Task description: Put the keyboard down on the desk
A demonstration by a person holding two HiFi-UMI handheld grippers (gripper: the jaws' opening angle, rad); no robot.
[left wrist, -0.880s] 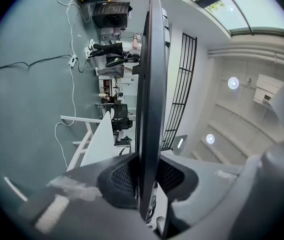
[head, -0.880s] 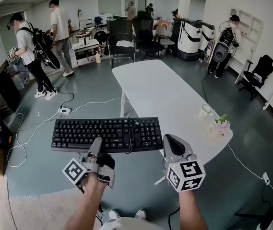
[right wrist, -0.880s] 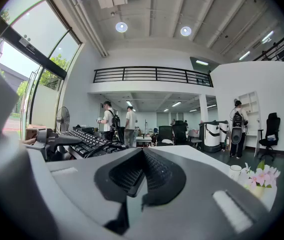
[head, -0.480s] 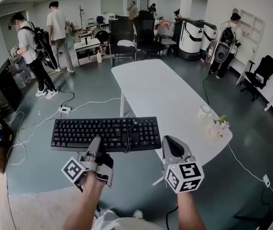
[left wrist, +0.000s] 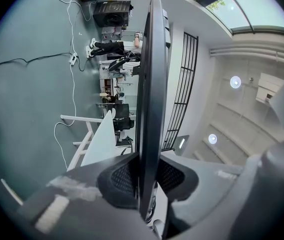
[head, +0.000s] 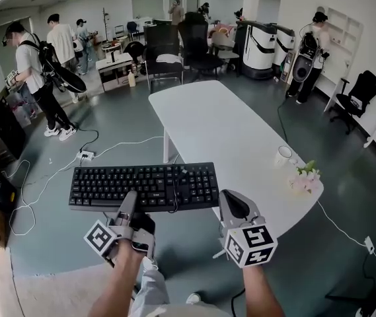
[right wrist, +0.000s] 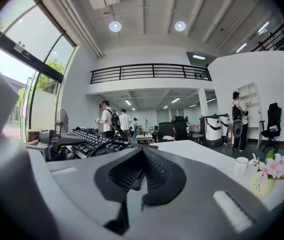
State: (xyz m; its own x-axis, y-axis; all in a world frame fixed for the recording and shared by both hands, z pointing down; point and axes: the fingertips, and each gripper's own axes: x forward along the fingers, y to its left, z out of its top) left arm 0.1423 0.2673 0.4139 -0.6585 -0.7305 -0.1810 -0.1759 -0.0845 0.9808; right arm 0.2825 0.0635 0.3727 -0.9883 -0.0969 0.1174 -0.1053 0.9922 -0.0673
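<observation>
Gripping the near edge of the keyboard (head: 145,185), the left gripper (head: 130,200) holds it in the air, long axis left to right, with the desk (head: 221,127) to the far right and the empty, closed right gripper (head: 231,202) just beside its right end.

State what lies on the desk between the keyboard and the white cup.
Nothing: the head view shows bare desk between the keyboard and the cup.

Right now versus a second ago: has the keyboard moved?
No. The keyboard, clamped in the left gripper, still overlaps the left edge of the white desk at the same spot.
</observation>
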